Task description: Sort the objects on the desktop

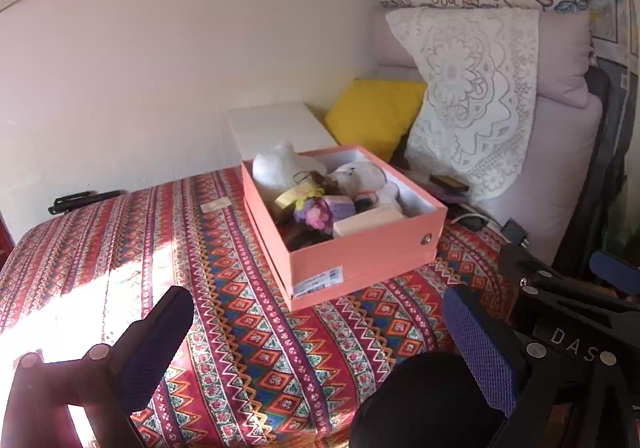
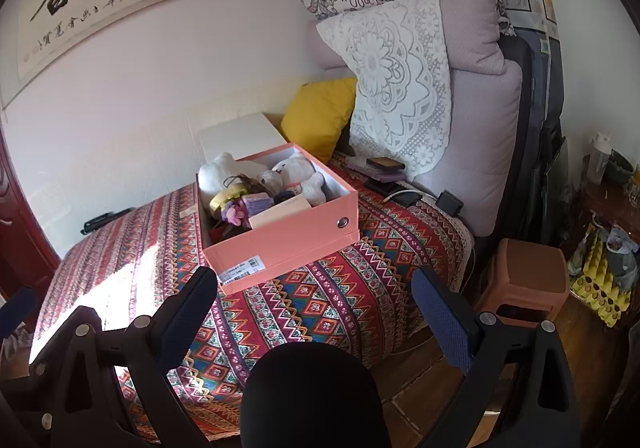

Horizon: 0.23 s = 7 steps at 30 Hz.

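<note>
1 pink box, 2 plush toys, 1 yellow cushion.
</note>
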### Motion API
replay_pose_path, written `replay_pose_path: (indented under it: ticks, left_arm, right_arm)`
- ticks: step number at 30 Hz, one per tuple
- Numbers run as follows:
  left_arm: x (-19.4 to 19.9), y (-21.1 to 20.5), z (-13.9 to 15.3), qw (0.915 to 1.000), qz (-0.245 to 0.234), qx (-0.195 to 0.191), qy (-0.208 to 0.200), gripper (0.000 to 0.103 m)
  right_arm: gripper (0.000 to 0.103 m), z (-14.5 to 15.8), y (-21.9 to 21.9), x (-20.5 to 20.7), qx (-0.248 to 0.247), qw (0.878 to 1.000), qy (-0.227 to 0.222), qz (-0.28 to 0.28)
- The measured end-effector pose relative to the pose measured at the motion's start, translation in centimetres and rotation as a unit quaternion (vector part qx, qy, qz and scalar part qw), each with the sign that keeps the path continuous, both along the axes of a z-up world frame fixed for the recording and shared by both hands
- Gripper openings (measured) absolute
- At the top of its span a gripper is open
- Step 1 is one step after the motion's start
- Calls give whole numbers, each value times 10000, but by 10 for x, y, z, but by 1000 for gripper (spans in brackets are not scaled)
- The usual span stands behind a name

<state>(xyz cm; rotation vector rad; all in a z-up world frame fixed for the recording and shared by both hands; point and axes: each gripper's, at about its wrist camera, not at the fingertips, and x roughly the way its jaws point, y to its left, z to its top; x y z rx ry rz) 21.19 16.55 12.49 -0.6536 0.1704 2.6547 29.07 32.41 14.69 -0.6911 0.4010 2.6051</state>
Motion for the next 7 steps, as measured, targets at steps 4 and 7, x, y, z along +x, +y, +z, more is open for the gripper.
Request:
replay_pose_path:
  ticks: [4, 7]
  left_arm:
    - [3, 2, 1, 10000, -11, -18, 63, 102]
    - [6, 4, 1, 9999, -42, -40, 126, 102]
  right_arm:
    - [100, 0, -1, 0, -3, 10000, 7, 13]
    - [100, -4, 20, -4, 4, 9999, -9, 124]
